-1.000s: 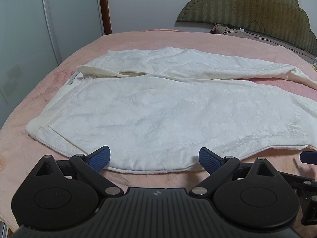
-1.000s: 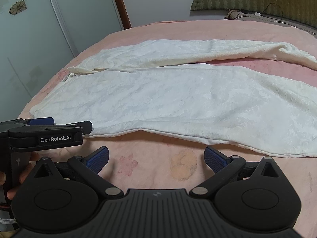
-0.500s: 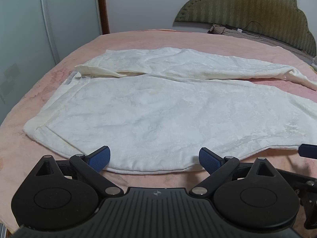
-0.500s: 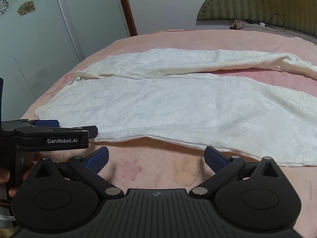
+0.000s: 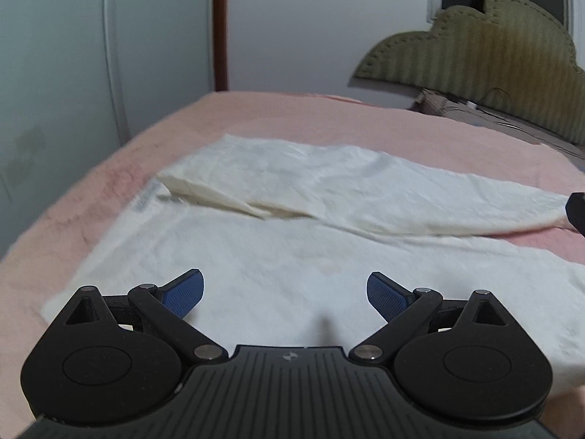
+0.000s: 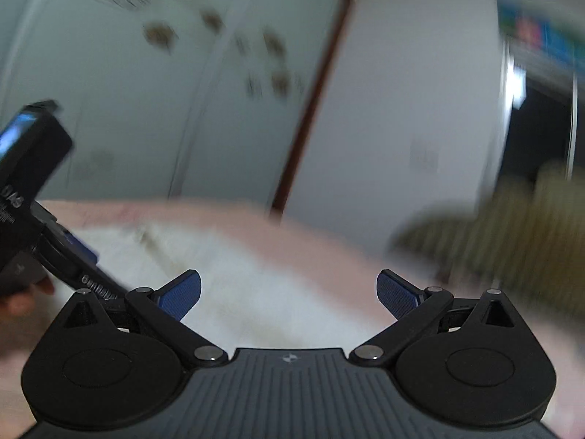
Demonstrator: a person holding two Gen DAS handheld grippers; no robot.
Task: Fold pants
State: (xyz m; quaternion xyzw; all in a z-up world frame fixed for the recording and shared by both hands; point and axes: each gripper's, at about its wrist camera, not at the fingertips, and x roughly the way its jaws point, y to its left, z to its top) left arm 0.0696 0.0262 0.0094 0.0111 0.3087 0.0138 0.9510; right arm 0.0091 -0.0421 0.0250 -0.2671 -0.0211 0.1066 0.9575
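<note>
The white pants (image 5: 292, 226) lie spread flat on the pink bed (image 5: 292, 117). The left gripper (image 5: 285, 292) and right gripper (image 6: 289, 292) both have jaws spread wide, holding nothing. The right view is blurry, so it may grab badly and bunch the cloth.

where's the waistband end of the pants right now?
In the left wrist view, the waistband end of the white pants lies at left on the pink bedspread, nearest the glass wardrobe doors; the legs run right toward the headboard.
</note>
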